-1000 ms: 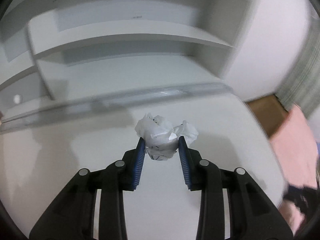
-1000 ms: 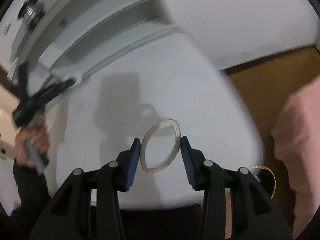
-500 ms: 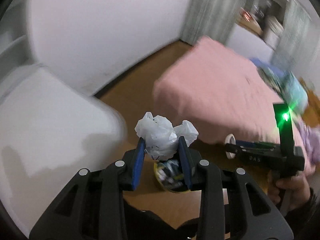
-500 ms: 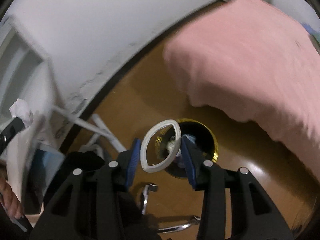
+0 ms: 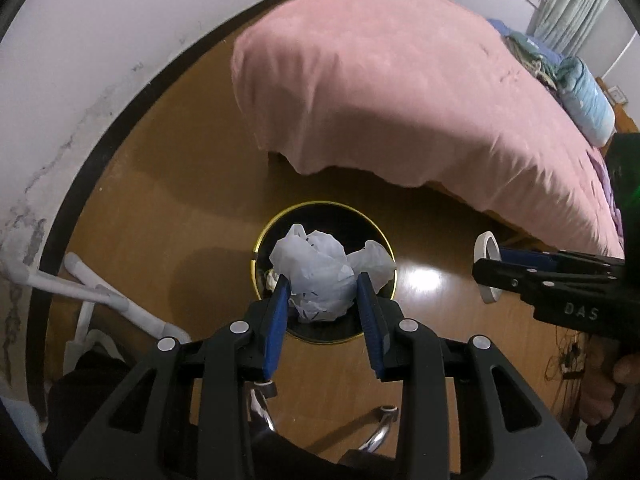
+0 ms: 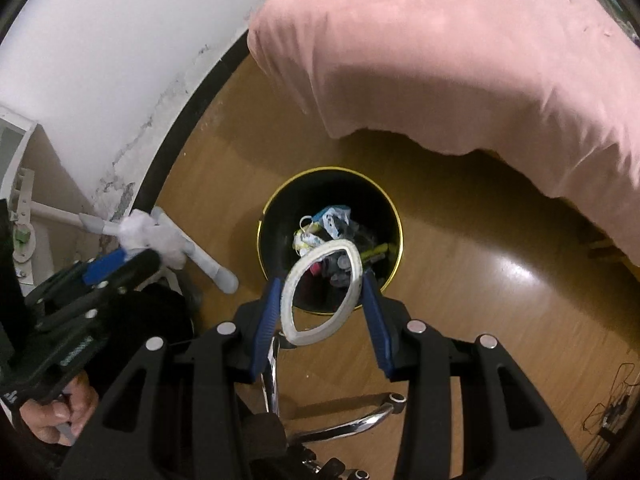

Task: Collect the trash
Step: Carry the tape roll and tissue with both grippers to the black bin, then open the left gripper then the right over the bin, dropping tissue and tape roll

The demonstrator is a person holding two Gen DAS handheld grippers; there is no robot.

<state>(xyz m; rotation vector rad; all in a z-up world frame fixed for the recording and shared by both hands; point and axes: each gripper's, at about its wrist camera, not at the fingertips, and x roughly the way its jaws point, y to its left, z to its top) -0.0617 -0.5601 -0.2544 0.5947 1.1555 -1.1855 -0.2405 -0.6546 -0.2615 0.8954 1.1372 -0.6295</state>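
Observation:
My left gripper (image 5: 322, 292) is shut on a crumpled white plastic bag (image 5: 320, 268) and hangs right over a black trash bin with a gold rim (image 5: 256, 248) on the wooden floor. In the right wrist view, my right gripper (image 6: 320, 292) is shut on a white ring (image 6: 308, 337), squeezed into an oval, above the same bin (image 6: 400, 232), which holds several pieces of mixed trash. Each gripper shows in the other's view: the right gripper (image 5: 486, 270) with the ring (image 5: 486, 240) to the bin's right, the left gripper (image 6: 120, 258) with the bag (image 6: 148, 236) to its left.
A bed with a pink cover (image 5: 400, 92) overhangs the floor just beyond the bin. A white wall with a black baseboard (image 6: 184, 120) curves along the left. White tube legs (image 6: 208, 264) and a chrome chair base (image 6: 360, 416) lie near the bin. Cables (image 5: 560, 364) sit at the right.
Both views have swung from the white desk to the floor. Both grippers came down over the bin, still holding the bag and the ring.

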